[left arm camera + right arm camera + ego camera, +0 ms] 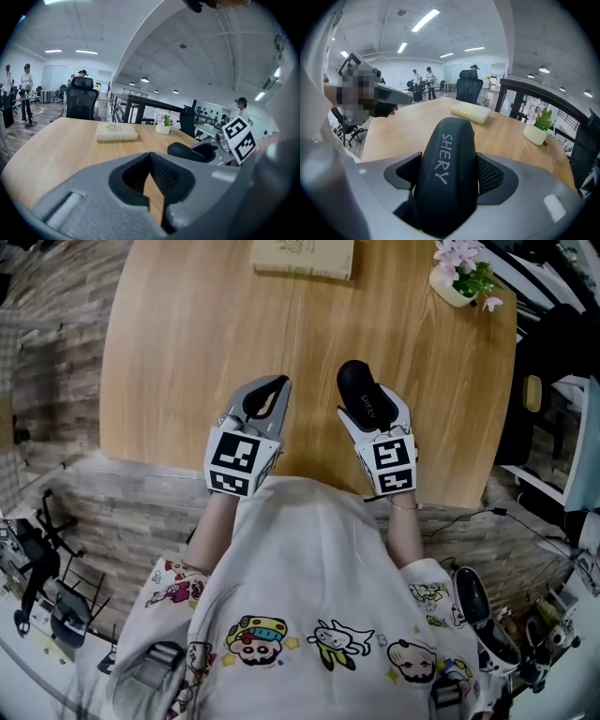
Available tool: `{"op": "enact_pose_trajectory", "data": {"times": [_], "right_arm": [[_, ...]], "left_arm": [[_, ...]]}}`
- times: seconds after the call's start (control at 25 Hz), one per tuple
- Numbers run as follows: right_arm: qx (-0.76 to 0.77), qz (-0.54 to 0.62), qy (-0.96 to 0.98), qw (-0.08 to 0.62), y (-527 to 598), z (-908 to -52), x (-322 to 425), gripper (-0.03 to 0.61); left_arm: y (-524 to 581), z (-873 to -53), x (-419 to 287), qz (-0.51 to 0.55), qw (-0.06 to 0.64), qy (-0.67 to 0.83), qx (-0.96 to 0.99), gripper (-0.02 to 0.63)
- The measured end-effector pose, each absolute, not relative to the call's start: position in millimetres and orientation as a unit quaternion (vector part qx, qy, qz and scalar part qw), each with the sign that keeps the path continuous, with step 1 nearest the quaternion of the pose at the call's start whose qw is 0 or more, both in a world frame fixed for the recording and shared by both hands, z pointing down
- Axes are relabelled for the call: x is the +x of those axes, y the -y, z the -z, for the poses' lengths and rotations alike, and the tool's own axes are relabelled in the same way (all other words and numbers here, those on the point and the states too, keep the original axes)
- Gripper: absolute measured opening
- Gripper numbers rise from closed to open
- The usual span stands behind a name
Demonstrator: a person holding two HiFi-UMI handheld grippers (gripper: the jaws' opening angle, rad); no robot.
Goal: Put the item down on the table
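A black oblong case (361, 390) printed "SHERY" sticks out forward from my right gripper (373, 407), which is shut on it over the near part of the wooden table (187, 334). In the right gripper view the case (447, 173) fills the gap between the jaws. It also shows in the left gripper view as the dark case (190, 152) low over the tabletop; I cannot tell whether it touches. My left gripper (272, 382) hovers to its left, jaws together, holding nothing.
A beige book (303, 257) lies at the table's far edge. A small white pot of pink flowers (459, 277) stands at the far right. A black office chair (81, 99) stands beyond the table. The table's near edge runs just under both grippers.
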State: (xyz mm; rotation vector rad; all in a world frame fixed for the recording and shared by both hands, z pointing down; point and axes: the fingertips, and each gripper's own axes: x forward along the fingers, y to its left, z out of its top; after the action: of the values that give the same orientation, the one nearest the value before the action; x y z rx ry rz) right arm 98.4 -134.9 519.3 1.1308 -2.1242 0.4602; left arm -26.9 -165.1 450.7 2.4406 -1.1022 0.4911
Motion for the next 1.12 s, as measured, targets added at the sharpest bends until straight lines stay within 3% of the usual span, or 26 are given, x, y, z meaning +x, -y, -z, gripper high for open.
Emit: {"op": "enact_pose_trajectory", "data": {"times": [1.12], "right_arm": [[0.377,-0.198,0.809,0.406,138,-589,67,0.368]], "left_arm": [[178,-487,-28,-0.198,0.231,0.368,0.879,0.0]]}}
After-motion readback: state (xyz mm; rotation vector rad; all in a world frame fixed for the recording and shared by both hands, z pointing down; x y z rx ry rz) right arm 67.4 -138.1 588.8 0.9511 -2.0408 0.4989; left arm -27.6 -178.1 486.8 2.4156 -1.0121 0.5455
